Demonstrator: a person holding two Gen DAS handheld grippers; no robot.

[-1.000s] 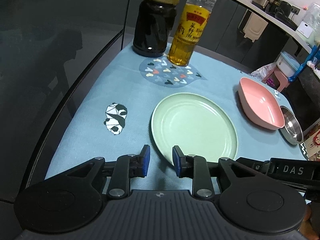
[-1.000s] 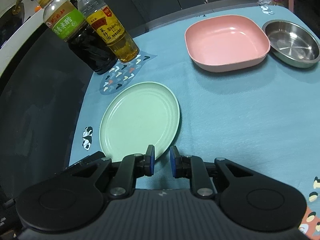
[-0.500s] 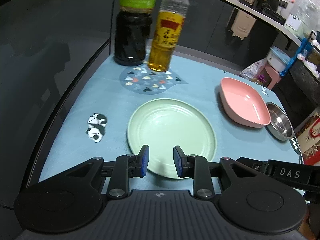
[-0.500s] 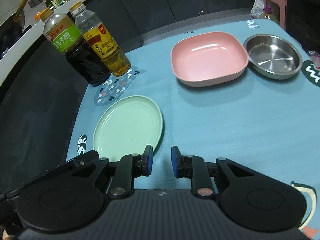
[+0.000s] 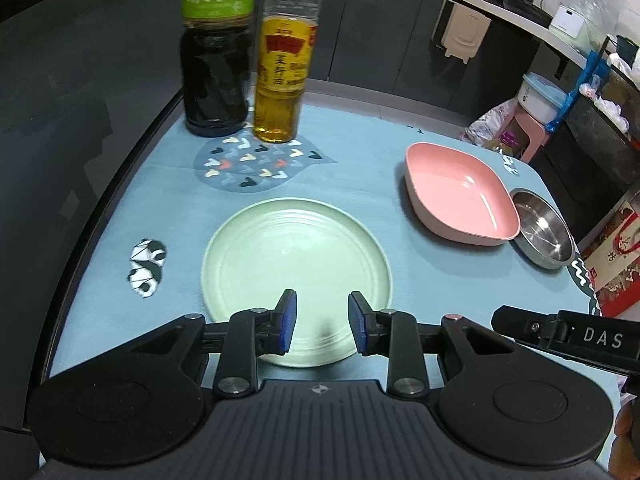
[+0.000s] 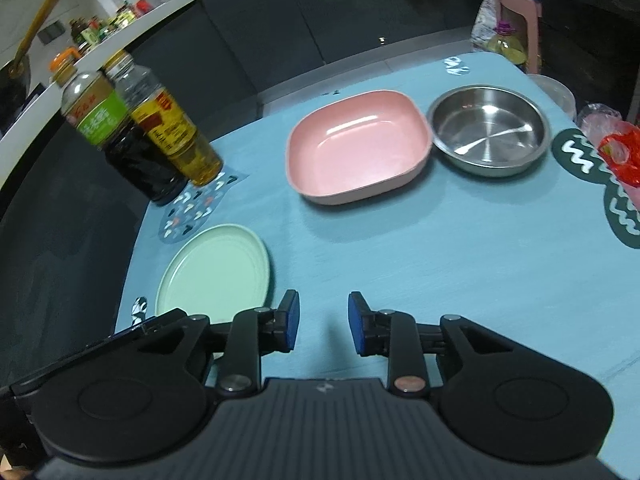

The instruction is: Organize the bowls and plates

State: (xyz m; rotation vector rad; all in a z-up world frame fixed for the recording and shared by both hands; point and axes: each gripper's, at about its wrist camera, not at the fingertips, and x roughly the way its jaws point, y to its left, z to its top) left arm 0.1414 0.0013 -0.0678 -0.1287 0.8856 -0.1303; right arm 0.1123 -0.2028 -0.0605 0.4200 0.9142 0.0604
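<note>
Left gripper [image 5: 322, 322] over plate [image 5: 296, 264] near rim, jaws just widened, nothing pinched. Right gripper [image 6: 323, 322] likewise parted, empty; bowl [image 6: 356, 148] well ahead, toward far edge.

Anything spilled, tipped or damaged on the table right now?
Nothing stands out. Green plate, pink bowl and steel bowl sit flat and empty; both bottles stand upright on the blue cloth.

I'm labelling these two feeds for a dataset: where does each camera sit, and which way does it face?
Left wrist: on the left gripper, angled down at the green plate; its fingers and the other tool's edge show.
Right wrist: on the right gripper, angled down over the blue cloth; only its fingers show.
Shared: plate, pink dish, steel bowl, two bottles.
</note>
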